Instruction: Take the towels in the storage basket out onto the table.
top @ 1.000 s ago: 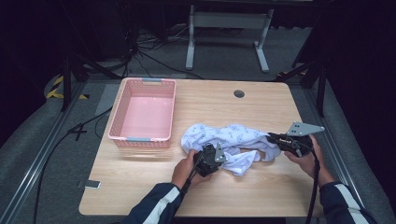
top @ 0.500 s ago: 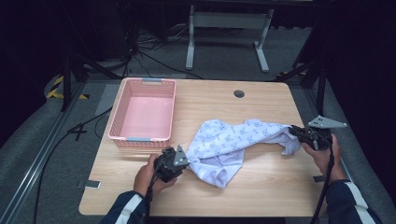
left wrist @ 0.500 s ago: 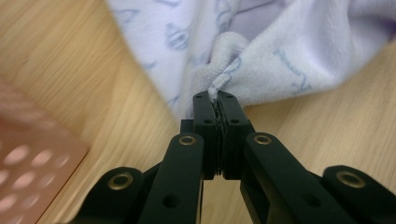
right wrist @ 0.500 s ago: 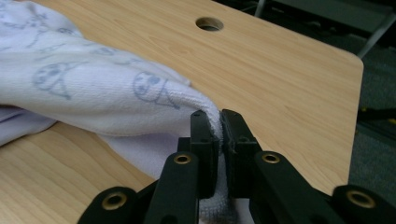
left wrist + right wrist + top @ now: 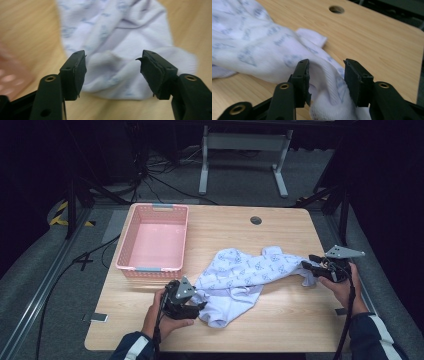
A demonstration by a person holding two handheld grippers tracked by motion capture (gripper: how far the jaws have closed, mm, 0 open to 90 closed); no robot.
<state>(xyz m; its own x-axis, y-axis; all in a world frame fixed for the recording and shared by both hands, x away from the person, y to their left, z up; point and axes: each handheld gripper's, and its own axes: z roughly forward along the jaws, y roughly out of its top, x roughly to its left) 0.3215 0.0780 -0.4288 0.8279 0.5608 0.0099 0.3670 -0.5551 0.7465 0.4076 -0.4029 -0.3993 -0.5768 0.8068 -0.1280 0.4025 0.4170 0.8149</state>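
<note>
High view: blue-printed white garment [image 5: 240, 270], writing unreadable.

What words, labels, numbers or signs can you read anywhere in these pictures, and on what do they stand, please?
None can be read.
The white garment carries a repeated blue print, too small in the high view and too blurred in both gripper views to tell whether it holds letters.
The pink basket, wooden table and both grippers bear no legible marking.

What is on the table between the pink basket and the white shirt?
Nothing. In the high view, bare wooden table separates the pink basket from the white shirt. The left gripper sits nearer the person, at the shirt's near edge.
</note>
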